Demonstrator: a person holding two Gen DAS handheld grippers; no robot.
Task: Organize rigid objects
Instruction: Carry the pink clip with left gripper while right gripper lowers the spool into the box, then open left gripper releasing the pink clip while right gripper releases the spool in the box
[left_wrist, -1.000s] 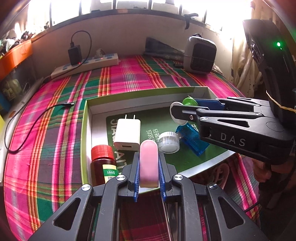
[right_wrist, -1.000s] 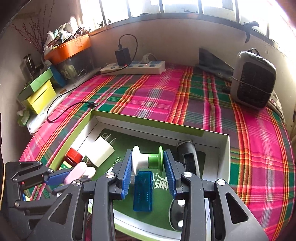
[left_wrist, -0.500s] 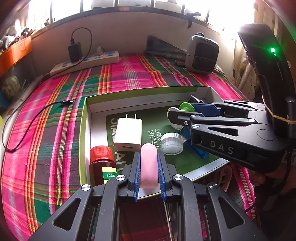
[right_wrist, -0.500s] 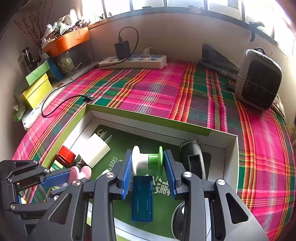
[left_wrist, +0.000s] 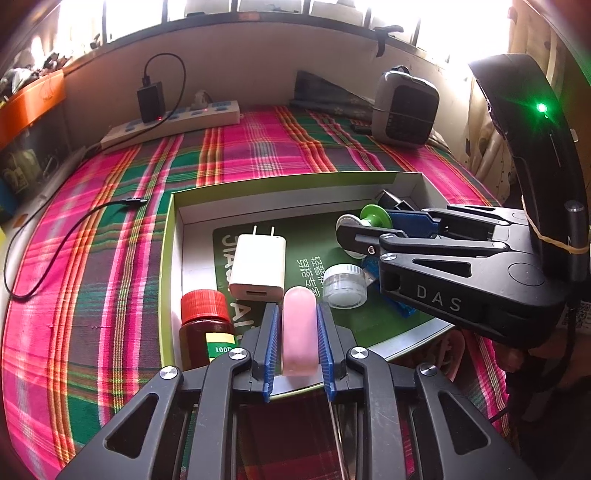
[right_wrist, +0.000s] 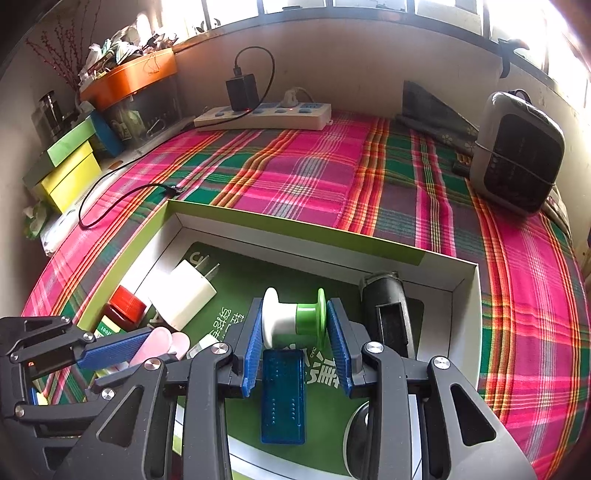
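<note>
A shallow box (left_wrist: 295, 181) (right_wrist: 295, 225) with a green rim and green floor lies on the plaid cloth. My left gripper (left_wrist: 295, 325) is shut on a pink capsule-shaped object (left_wrist: 299, 328) above the box's near edge; it also shows in the right wrist view (right_wrist: 155, 345). My right gripper (right_wrist: 295, 326) is shut on a white-and-green spool (right_wrist: 293, 319), held above the box floor; the spool shows in the left wrist view (left_wrist: 369, 218). In the box are a white charger (left_wrist: 258, 262), a red-capped brown bottle (left_wrist: 205, 325), a small clear jar (left_wrist: 345, 280), a blue case (right_wrist: 283, 395) and a black object (right_wrist: 386, 314).
A power strip (right_wrist: 264, 116) with a black adapter lies at the back by the wall. A grey heater (right_wrist: 517, 151) stands at the back right. A black cable (left_wrist: 55, 240) trails across the cloth left of the box. Coloured boxes (right_wrist: 70, 166) sit at the far left.
Both grippers have drawn back and risen slightly with their objects still held; the box and its contents look a little farther away. Nothing was released.
</note>
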